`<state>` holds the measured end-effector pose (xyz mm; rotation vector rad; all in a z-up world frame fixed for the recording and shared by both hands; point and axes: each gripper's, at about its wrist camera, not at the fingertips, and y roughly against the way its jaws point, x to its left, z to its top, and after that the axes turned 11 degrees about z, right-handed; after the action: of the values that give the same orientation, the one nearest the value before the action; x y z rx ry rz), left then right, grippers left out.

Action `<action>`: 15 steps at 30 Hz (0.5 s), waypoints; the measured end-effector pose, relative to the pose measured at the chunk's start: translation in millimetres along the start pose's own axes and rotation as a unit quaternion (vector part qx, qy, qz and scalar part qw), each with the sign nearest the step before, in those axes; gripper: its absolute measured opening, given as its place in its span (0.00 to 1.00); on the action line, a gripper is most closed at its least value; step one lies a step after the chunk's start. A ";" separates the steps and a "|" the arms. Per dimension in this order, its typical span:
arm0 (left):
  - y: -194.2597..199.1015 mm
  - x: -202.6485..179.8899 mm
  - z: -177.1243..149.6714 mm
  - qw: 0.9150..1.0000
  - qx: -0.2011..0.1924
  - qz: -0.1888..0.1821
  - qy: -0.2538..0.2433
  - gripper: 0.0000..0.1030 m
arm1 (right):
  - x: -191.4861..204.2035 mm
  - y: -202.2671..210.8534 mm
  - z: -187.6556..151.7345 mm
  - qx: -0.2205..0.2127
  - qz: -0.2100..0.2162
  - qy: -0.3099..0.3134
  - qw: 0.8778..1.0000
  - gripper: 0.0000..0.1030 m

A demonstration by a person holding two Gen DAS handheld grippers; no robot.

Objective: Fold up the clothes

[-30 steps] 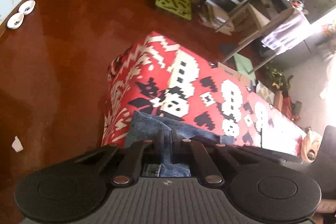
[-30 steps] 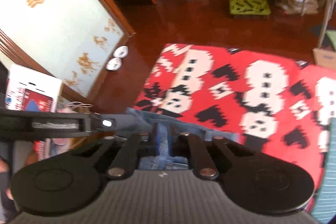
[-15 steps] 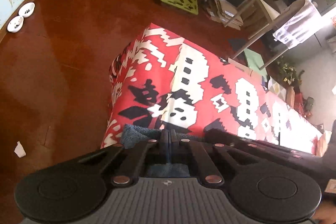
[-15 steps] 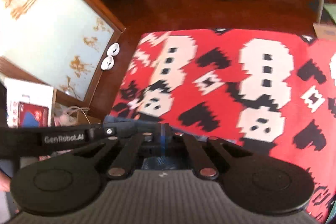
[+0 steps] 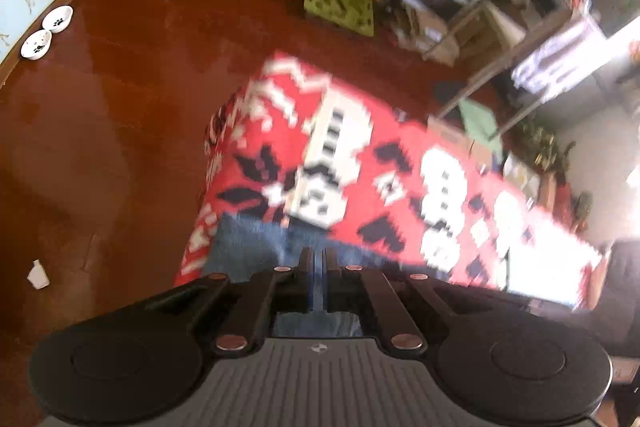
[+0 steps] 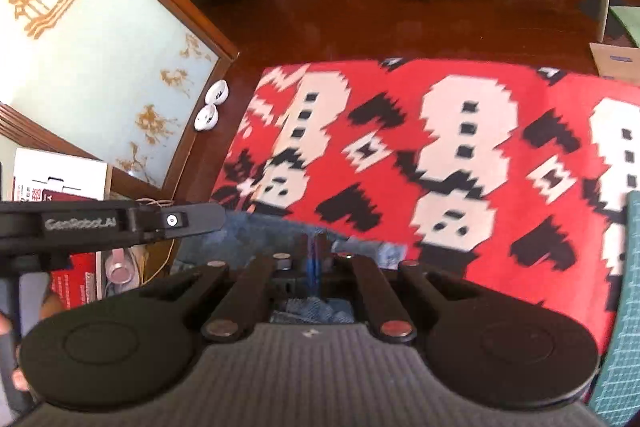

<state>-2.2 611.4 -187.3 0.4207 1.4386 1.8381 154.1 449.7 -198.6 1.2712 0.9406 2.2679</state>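
Two claws [image 5: 318,259] [image 6: 316,247], one denim garment [image 5: 248,247]

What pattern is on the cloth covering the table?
Red cloth with white and black blocky pixel-style motifs; clearest in the right wrist view.

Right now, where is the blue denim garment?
The blue denim garment lies at the near edge of the red patterned cloth, low in both wrist views, pinched by the left tongs and right tongs.
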 end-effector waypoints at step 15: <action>11.7 3.0 16.1 0.998 -0.044 0.017 0.030 0.01 | -5.5 -3.8 1.3 -0.041 -0.033 -0.051 0.997 0.00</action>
<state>2.2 623.6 -171.9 0.3506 1.3908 1.9475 158.1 449.6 -204.1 1.2887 0.8335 2.1472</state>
